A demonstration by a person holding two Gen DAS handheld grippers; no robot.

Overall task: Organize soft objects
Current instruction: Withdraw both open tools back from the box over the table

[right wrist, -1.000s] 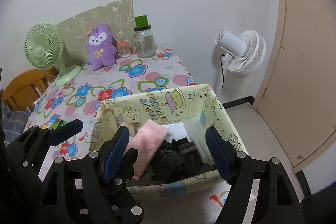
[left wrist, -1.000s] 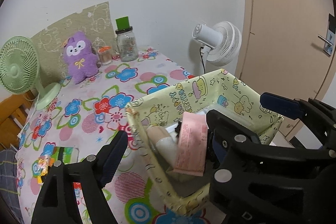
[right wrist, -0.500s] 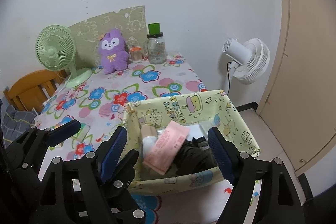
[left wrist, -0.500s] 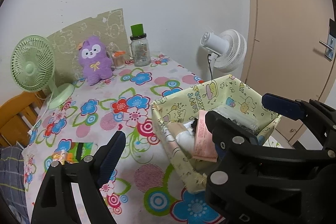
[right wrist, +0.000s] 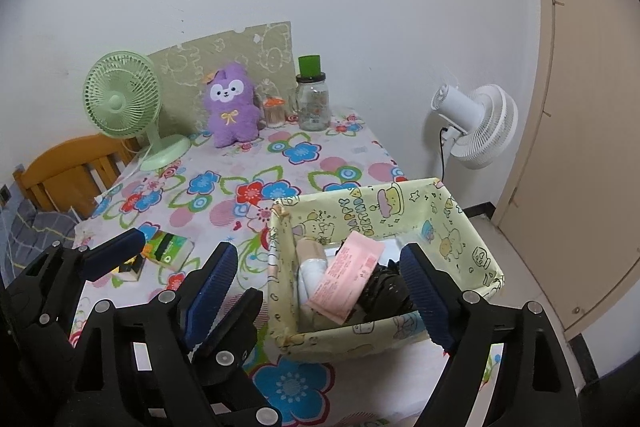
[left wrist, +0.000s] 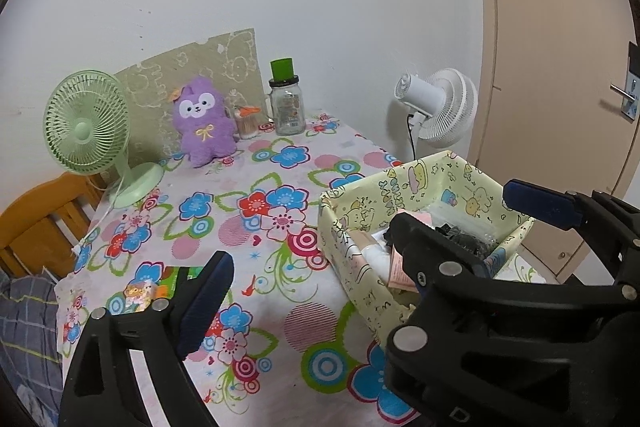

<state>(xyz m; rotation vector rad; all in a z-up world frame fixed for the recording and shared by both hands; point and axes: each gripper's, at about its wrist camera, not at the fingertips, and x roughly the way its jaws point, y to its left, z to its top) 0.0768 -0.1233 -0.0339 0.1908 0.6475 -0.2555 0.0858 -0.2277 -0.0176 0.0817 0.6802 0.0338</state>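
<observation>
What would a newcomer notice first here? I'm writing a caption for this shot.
Probably the flowered tablecloth, loud across the whole table. Next the purple plush sitting at the back against the wall, beside the green fan. Then the yellow bin at the near right corner, holding a pink pack and dark bundle, with both open grippers in front.

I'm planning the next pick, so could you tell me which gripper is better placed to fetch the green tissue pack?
Probably the left gripper: the green tissue pack lies just ahead of its left finger, while the right gripper frames the yellow bin.
</observation>
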